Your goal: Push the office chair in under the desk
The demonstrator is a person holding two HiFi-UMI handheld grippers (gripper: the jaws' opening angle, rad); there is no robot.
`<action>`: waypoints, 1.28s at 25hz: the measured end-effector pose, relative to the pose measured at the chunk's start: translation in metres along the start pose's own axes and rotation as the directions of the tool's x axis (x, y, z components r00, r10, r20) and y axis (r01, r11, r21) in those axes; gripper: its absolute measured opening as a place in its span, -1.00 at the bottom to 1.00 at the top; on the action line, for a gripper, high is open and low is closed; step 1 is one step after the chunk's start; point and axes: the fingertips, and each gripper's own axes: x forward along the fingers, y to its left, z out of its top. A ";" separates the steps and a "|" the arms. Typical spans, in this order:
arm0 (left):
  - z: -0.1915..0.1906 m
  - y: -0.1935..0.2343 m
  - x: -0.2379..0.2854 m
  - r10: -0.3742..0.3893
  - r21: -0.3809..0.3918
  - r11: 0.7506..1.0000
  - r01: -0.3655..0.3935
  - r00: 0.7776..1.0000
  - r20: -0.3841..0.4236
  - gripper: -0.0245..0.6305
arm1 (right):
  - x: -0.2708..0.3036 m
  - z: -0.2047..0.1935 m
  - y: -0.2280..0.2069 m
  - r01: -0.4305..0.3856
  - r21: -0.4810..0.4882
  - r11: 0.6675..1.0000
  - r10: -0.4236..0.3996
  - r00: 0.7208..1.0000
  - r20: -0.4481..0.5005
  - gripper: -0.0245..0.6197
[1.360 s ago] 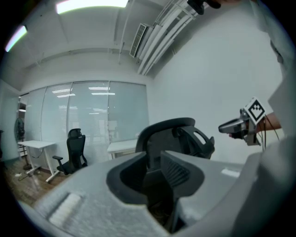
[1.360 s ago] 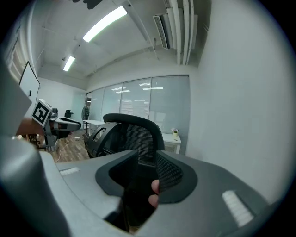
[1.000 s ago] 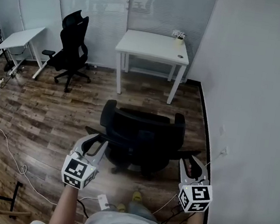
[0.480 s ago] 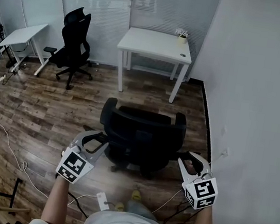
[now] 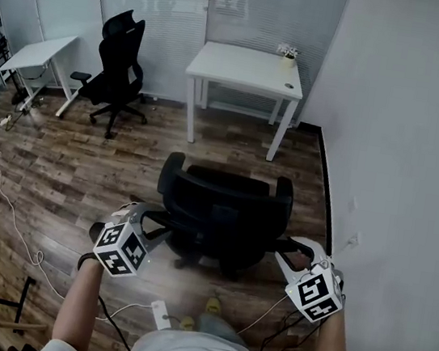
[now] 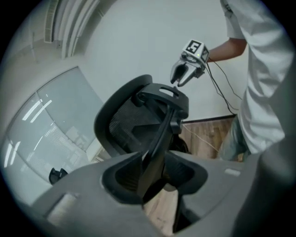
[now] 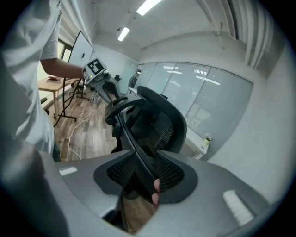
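A black office chair [image 5: 222, 212] stands on the wood floor with its back to me, a little short of the white desk [image 5: 248, 68]. My left gripper [image 5: 146, 218] is at the chair's left armrest [image 6: 159, 134]. That armrest bar runs between its jaws with a gap beside it; the jaws have just been opening. My right gripper [image 5: 294, 251] straddles the right armrest [image 7: 134, 148] the same way, its jaws also just opening. Each gripper shows in the other's view: the right gripper [image 6: 182, 76] and the left gripper [image 7: 108, 92].
A grey wall [image 5: 402, 157] runs close along the right of chair and desk. A small plant [image 5: 287, 54] sits on the desk. A second black chair [image 5: 116, 73] and second white desk [image 5: 37, 53] stand at far left. Cables [image 5: 4, 196] and a power strip [image 5: 159, 314] lie on the floor.
Both grippers have rolled, turning their marker cubes. The left one has dropped lower and slid left beside its armrest. The chair has not moved.
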 end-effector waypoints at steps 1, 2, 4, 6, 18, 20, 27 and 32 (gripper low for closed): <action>-0.001 0.000 0.002 -0.009 0.028 1.000 0.010 1.000 -0.023 -0.46 | 0.002 -0.002 0.001 -0.010 -0.042 0.999 0.009 1.000 -0.027 -0.50; -0.002 0.000 0.005 -0.015 0.053 0.998 0.017 0.999 -0.043 -0.44 | 0.005 -0.005 0.002 -0.022 -0.080 0.997 0.018 0.998 -0.054 -0.50; -0.003 0.000 0.008 -0.024 0.093 0.995 0.031 0.997 -0.074 -0.44 | 0.010 -0.008 0.004 -0.042 -0.132 0.990 0.030 0.996 -0.089 -0.50; -0.004 0.000 0.011 -0.032 0.131 0.990 0.045 0.994 -0.105 -0.44 | 0.013 -0.011 0.005 -0.046 -0.181 0.982 0.025 0.993 -0.118 -0.50; -0.009 -0.001 0.024 -0.068 0.211 0.972 0.102 0.985 -0.160 -0.46 | 0.034 -0.025 0.013 -0.118 -0.337 0.934 0.031 0.967 -0.252 -0.50; -0.010 -0.001 0.027 -0.071 0.228 0.967 0.111 0.982 -0.175 -0.47 | 0.035 -0.025 0.012 -0.120 -0.347 0.930 0.028 0.966 -0.258 -0.49; -0.012 -0.005 0.033 -0.088 0.259 0.956 0.138 0.977 -0.196 -0.47 | 0.041 -0.030 0.015 -0.164 -0.420 0.893 0.019 0.944 -0.329 -0.49; -0.012 -0.004 0.033 -0.097 0.267 0.952 0.152 0.973 -0.208 -0.48 | 0.050 -0.032 0.018 -0.219 -0.410 0.885 0.044 0.918 -0.395 -0.47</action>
